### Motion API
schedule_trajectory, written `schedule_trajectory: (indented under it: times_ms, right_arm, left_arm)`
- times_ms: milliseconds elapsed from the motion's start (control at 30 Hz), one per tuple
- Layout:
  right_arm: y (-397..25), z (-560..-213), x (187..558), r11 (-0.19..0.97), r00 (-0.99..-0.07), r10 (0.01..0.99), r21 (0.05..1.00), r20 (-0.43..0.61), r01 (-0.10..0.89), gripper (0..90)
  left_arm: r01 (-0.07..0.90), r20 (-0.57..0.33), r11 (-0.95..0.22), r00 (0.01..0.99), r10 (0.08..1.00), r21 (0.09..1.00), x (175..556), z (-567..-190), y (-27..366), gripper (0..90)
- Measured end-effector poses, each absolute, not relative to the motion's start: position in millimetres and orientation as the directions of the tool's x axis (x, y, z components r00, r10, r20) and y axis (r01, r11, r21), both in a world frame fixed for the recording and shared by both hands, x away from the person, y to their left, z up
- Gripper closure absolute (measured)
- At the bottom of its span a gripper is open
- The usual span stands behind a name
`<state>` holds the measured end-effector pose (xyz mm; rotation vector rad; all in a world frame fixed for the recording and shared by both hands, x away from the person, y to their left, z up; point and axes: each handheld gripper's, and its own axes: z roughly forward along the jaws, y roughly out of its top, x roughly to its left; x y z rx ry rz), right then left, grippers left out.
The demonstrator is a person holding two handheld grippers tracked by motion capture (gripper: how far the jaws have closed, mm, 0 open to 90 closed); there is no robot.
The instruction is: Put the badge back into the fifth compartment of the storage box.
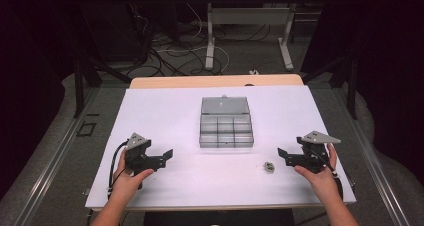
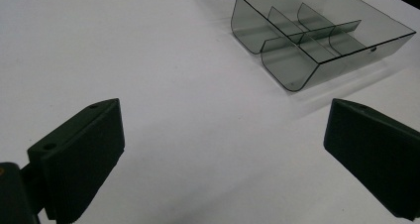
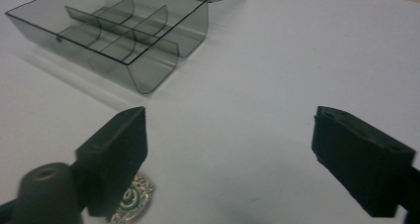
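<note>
The clear divided box sits open at the centre of the white bench, lid folded back. The left hand-held gripper rests left of it, jaws spread and empty. The right hand-held gripper rests on the right, jaws spread, a small metal badge just beside it.

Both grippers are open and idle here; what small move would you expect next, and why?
Probably the right gripper shifts toward the small metal badge beside it. The badge is the one loose item, the compartment box lies open and looks empty, and the left gripper is farther off.
</note>
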<state>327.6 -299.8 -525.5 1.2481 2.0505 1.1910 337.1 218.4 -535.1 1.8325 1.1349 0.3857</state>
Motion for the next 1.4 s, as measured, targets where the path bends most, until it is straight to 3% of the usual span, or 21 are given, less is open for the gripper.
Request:
schedule_trajectory:
  times_ms: [933,1400]
  right_arm:
    - [-268,-536,325,0.441,-0.715,0.699,0.781,0.01,0.442,26.6]
    - [-260,-545,324,0.53,-0.758,0.652,0.727,-0.021,0.436,29.5]
  left_arm:
    - [0.53,-0.173,-0.177,0.544,0.821,0.829,334,-535,211,2.4]
    - [0.538,-0.175,-0.174,0.536,0.826,0.825,333,-535,211,2.7]
